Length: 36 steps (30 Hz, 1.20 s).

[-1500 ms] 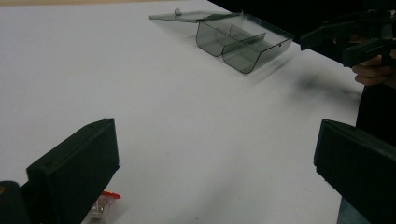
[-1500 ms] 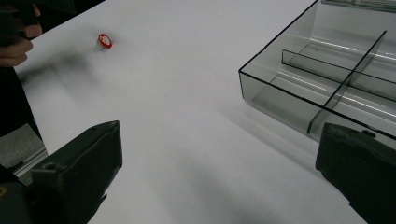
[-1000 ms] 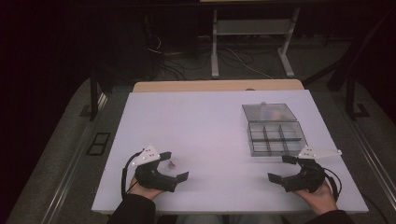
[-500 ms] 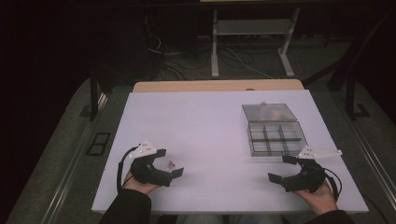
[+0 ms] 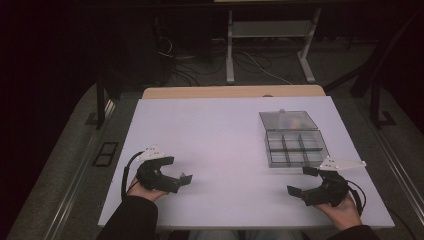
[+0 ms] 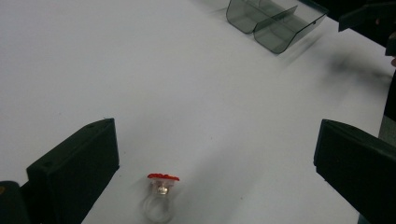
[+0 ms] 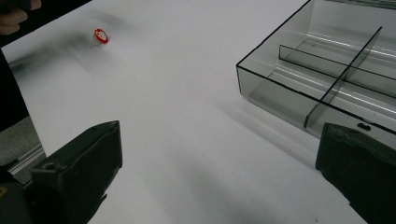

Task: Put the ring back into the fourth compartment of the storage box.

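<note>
A small clear ring with a red top [image 6: 161, 192] lies on the white table [image 5: 225, 130], between the wide-apart jaws of my left gripper [image 6: 217, 149] and close to its left jaw. In the high view my left gripper [image 5: 177, 170] rests open at the front left. My right gripper [image 5: 300, 181] is open and holds nothing at the front right, just short of a clear grey compartment box [image 5: 296, 149]. From the right gripper view [image 7: 224, 149] the ring [image 7: 101, 36] shows far off, and the box [image 7: 327, 70] is close at the right.
The box's lid [image 5: 289, 120] lies open flat behind it. From the left gripper view the box [image 6: 275, 23] stands far across the table. A wooden strip [image 5: 232, 92] edges the table's back. Dark floor with cables and a stand lies beyond.
My left gripper has shifted slightly around the ring, still open. The right gripper and the box have not moved.
</note>
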Tool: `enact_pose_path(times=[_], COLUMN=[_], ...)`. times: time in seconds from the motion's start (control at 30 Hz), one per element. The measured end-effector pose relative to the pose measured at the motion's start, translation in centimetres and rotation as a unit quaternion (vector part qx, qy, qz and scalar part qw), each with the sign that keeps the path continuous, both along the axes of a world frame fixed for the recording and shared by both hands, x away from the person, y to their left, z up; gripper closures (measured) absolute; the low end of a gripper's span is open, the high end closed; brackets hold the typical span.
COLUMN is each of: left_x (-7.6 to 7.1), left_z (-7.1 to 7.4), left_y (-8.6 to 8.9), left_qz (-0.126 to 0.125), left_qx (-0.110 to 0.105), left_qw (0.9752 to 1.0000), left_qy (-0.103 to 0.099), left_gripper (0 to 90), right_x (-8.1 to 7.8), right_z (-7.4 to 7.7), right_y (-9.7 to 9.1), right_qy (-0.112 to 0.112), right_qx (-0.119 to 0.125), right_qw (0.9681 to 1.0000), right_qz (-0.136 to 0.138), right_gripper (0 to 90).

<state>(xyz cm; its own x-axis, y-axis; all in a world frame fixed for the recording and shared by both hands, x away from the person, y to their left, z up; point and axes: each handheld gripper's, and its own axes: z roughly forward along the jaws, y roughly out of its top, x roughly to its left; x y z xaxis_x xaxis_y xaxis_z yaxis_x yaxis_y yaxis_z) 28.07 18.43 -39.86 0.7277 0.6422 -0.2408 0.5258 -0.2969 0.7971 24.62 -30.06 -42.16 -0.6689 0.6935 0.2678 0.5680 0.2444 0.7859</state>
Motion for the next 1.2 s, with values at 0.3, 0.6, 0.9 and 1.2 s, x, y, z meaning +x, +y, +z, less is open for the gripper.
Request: enact_pose_path(times=[0.3, 0.6, 0.9, 1.2], left_x=[1.4, 2.3, 2.6, 2.7], left_z=[-0.6, -1.5, -2.0, -2.5], left_y=[0.4, 0.1, -0.2, -0.3], left_qz=[0.001, -0.009, -0.021, -0.042], left_qx=[0.026, 0.054, 0.077, 0.128], left_qw=[0.9995, 0.9980, 0.9959, 0.9901], left_qy=[0.016, 0.032, 0.041, 0.039], left_gripper=[0.0, 0.0, 0.0, 8.3], right_x=[0.0, 0.0, 0.0, 0.0], right_z=[0.0, 0.0, -0.1, -0.1], right_y=[0.0, 0.0, 0.0, 0.0], right_qy=[-0.003, -0.005, -0.005, -0.006], right_qx=[-0.004, -0.006, -0.006, -0.006], right_qw=[1.0000, 1.0000, 1.0000, 1.0000], right_qz=[0.000, 0.001, 0.001, 0.001], right_gripper=[0.0, 0.0, 0.0, 0.0])
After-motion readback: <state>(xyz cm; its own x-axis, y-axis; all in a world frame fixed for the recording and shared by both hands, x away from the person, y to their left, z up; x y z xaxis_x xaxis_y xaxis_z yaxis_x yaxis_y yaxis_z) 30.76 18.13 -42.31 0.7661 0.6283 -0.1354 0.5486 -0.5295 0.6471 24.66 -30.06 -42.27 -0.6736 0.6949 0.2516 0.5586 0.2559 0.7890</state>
